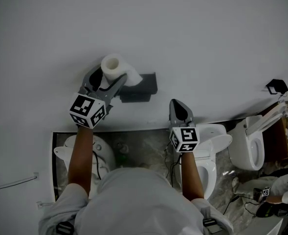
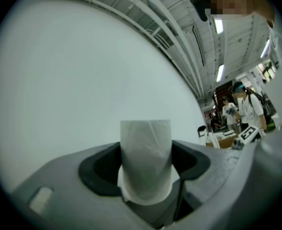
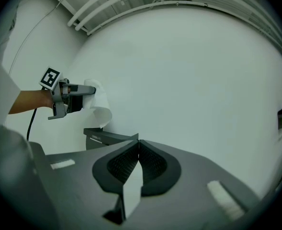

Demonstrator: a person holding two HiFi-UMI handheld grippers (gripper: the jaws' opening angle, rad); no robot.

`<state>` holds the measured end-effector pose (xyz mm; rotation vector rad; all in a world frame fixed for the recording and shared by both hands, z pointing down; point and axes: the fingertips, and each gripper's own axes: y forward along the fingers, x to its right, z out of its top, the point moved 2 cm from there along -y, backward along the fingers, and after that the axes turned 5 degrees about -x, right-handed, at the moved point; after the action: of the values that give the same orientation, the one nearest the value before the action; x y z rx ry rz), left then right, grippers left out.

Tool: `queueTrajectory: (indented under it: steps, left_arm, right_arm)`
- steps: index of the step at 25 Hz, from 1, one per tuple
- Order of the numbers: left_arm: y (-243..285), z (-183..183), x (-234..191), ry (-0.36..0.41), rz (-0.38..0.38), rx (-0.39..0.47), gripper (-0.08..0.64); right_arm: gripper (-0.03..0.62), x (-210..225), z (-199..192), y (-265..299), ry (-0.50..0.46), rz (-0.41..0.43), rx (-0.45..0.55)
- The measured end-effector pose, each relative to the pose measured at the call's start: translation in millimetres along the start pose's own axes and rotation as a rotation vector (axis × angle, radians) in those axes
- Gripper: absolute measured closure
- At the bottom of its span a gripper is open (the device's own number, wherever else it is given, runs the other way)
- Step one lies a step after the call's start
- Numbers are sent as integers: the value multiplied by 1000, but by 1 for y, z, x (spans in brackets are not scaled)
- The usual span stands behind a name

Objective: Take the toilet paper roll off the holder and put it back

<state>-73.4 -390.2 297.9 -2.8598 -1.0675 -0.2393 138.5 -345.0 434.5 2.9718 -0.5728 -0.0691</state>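
Observation:
My left gripper (image 1: pixel 113 76) is shut on the white toilet paper roll (image 1: pixel 115 65) and holds it against the white wall, just up and left of the dark wall holder (image 1: pixel 143 88). A loose sheet hangs from the roll toward the holder. In the left gripper view the roll (image 2: pixel 145 143) stands upright between the pads of the left gripper (image 2: pixel 145 176). My right gripper (image 1: pixel 176 103) is shut and empty, right of the holder; its tips meet (image 3: pixel 138 143). The right gripper view shows the roll (image 3: pixel 96 94) and the holder (image 3: pixel 109 138) at its left.
White toilets stand below on the marbled floor: one under my left arm (image 1: pixel 65 153), one by my right arm (image 1: pixel 217 148), another further right (image 1: pixel 254 148). A small black fitting (image 1: pixel 277 86) sits on the wall at right. People stand in the distance (image 2: pixel 241 107).

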Motion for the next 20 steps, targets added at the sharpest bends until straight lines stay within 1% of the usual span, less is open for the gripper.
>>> queueTrajectory:
  steps: [7,17,20]
  left_arm:
    - [-2,24,-8,18,31,34,250]
    - [-1,51,-17,76,44,70,250]
    - [1,56,-16,82,38,78,250]
  right_arm:
    - [594,-3,3,-5,-4,0,9]
    - [592,-7,5,-6,-16,-7,10]
    - [594,-6,7,-7,-18,-9,13]
